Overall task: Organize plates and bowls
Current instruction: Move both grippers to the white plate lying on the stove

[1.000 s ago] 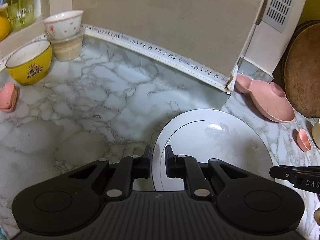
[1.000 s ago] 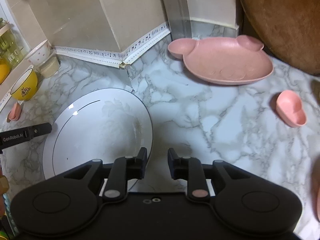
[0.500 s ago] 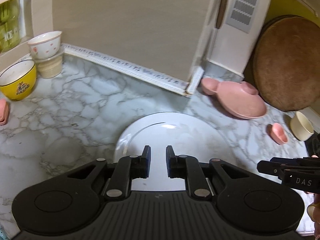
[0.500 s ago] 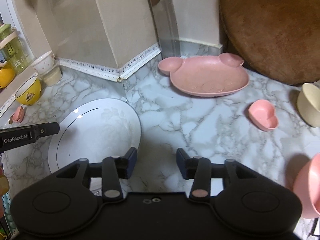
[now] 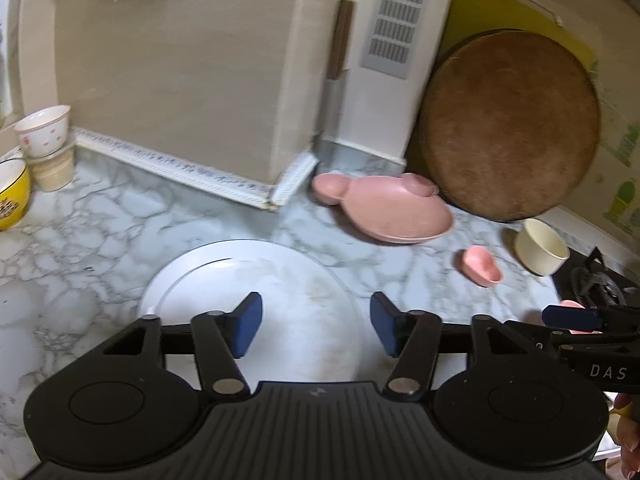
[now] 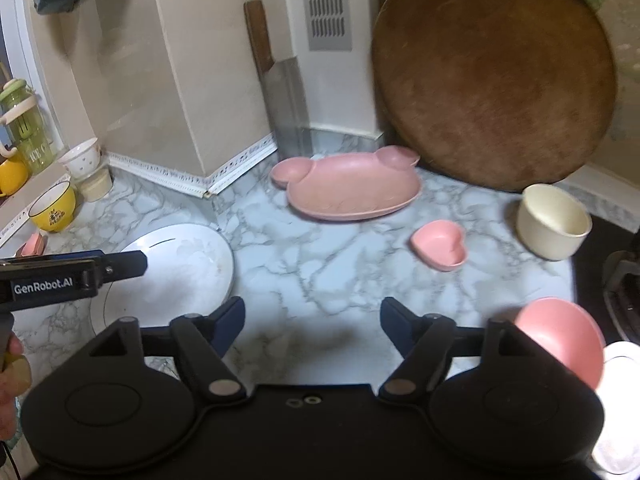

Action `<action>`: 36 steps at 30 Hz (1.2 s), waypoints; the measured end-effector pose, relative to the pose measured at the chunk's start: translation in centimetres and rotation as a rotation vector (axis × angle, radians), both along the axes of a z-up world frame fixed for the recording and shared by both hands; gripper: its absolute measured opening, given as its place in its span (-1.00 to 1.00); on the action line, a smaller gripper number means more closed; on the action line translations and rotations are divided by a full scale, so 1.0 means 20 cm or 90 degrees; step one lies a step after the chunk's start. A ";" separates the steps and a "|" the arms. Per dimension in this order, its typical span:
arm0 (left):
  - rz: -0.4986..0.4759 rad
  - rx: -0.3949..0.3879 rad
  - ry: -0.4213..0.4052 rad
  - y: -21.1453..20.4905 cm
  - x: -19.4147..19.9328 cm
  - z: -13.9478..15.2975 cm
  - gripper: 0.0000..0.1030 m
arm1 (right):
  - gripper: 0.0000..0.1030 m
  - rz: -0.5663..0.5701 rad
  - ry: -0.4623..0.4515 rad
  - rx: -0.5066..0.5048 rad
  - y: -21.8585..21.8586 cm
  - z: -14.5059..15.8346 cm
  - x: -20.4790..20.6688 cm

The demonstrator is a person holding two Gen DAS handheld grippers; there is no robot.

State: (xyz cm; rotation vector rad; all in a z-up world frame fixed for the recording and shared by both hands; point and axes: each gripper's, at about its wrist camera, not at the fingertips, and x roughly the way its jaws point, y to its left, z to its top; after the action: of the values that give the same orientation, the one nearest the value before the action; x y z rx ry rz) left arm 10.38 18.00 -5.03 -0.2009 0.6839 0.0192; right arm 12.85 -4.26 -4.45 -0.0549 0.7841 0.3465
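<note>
A large white plate (image 5: pixel 256 280) lies flat on the marble counter; it also shows in the right wrist view (image 6: pixel 180 268). My left gripper (image 5: pixel 316 322) is open and empty above the plate's near part. My right gripper (image 6: pixel 312 322) is open and empty over bare marble to the plate's right. A pink bear-shaped plate (image 6: pixel 352 190) lies at the back, also in the left wrist view (image 5: pixel 384 208). A pink heart dish (image 6: pixel 440 244), a cream bowl (image 6: pixel 554 222) and a pink bowl (image 6: pixel 564 338) sit to the right.
A round brown cutting board (image 6: pixel 492 76) leans on the back wall, a cleaver (image 6: pixel 286 100) beside it. A yellow bowl (image 6: pixel 52 206) and two stacked cups (image 6: pixel 86 168) stand at the far left. A stove edge (image 5: pixel 596 276) is on the right.
Both grippers have opened wide and pulled back and up from the white plate, which now lies free on the counter. More of the right side of the counter has come into view.
</note>
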 end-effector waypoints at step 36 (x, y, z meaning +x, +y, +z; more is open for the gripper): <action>-0.248 0.008 -0.026 -0.97 -0.01 0.07 0.54 | 1.00 -0.180 -0.105 -0.048 -0.82 0.11 -0.34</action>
State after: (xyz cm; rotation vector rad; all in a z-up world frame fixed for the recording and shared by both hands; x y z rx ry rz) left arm 10.09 -1.34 -3.73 -0.0531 0.6729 -0.3527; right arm 6.05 -20.64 -2.34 -0.0416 0.6303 0.0433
